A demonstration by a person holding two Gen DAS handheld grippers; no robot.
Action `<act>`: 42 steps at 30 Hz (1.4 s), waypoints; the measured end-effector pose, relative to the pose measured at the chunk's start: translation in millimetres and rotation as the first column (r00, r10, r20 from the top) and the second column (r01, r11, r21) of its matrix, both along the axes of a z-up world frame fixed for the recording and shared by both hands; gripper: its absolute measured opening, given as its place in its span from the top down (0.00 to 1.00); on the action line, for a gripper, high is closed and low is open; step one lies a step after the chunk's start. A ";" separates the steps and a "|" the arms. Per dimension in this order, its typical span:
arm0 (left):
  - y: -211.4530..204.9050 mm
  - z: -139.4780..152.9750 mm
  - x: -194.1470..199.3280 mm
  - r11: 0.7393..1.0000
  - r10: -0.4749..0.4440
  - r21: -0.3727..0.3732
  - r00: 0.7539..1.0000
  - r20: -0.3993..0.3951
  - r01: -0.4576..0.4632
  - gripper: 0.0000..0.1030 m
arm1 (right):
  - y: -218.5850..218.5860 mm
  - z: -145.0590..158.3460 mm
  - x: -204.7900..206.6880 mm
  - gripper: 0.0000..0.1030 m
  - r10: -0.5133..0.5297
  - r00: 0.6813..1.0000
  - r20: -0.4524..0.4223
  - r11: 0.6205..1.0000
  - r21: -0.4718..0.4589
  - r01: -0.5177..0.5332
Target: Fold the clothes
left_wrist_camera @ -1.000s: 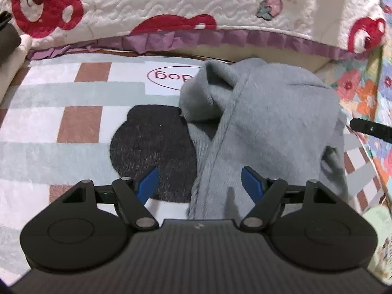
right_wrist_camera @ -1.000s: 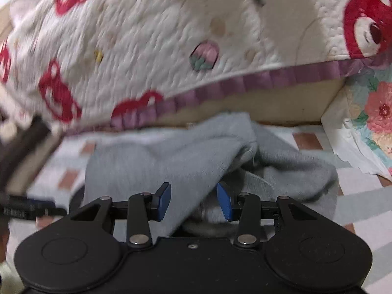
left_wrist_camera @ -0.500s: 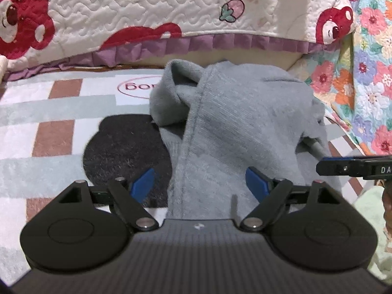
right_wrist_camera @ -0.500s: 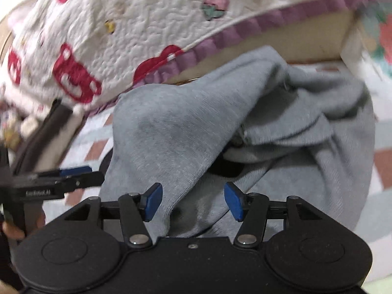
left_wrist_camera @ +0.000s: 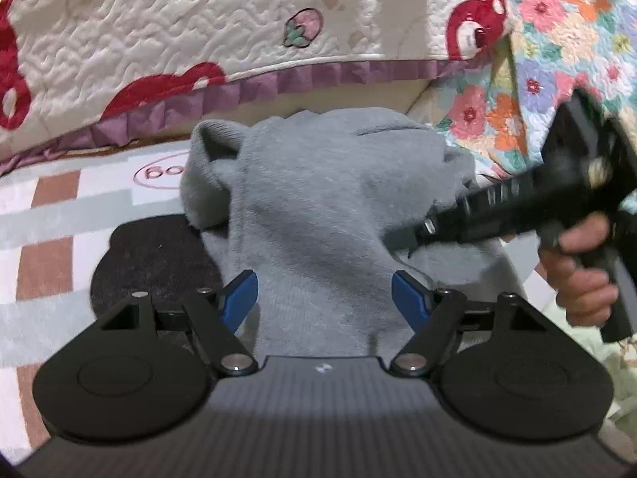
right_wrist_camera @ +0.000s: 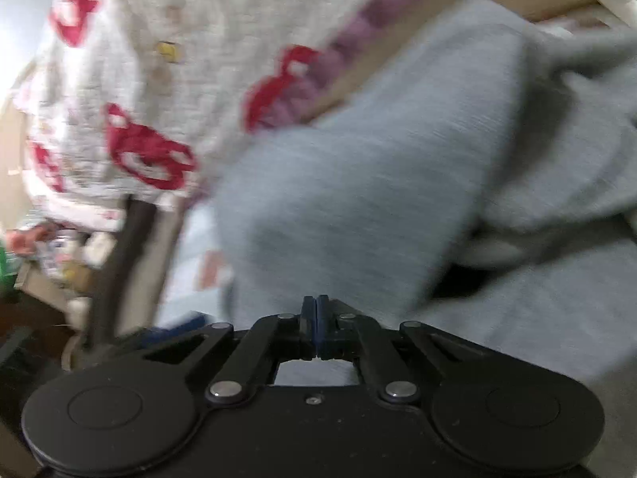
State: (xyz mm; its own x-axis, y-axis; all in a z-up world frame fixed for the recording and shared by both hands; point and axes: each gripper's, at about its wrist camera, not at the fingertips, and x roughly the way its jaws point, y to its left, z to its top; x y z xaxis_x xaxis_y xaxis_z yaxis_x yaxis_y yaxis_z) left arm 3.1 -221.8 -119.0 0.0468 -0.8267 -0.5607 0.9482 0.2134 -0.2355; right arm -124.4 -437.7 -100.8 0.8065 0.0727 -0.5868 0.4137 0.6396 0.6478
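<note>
On the patterned rug (left_wrist_camera: 59, 215), up against the far edge where the quilted bedspread (left_wrist_camera: 239, 28) hangs down, the grey garment (left_wrist_camera: 318, 207) sits bunched, one layer draped over itself. The left gripper (left_wrist_camera: 324, 294) hovers with jaws wide, cloth lying between them but unpinched, likely lining up a grab. The right gripper (right_wrist_camera: 315, 318) has jaws pressed together at the garment's right side; the blur hides whether cloth is pinched.

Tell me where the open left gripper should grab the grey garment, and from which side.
Probably the near hem of the grey garment, straight ahead from the camera side. That band of cloth already runs between the open fingers of the left gripper, flatter there than the bunched fold at its far left.
</note>
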 end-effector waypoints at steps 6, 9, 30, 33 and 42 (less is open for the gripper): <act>-12.6 1.5 -5.7 1.000 -0.012 -0.027 0.999 -0.035 0.011 0.23 | 17.3 39.8 18.2 0.90 0.085 0.996 -0.033 0.975 -0.202 -0.090; -27.5 -11.9 -9.0 0.995 0.031 0.090 0.999 0.019 -0.033 0.24 | 10.1 20.8 4.0 0.48 -0.045 0.983 -0.176 0.962 -0.272 -0.005; 1.8 22.6 10.9 0.993 -0.046 -0.109 0.996 -0.073 0.038 0.39 | 25.7 32.0 16.2 0.92 -0.035 0.994 0.103 0.998 0.055 0.030; 3.8 23.2 5.6 0.992 -0.058 -0.111 0.997 -0.050 0.052 0.37 | 31.5 43.9 23.0 0.92 0.013 0.992 0.127 1.000 0.017 -0.016; 1.4 23.6 17.9 0.994 0.076 -0.074 0.997 -0.031 -0.078 0.49 | 45.4 57.7 34.3 0.93 0.119 0.979 0.167 0.993 -0.045 -0.113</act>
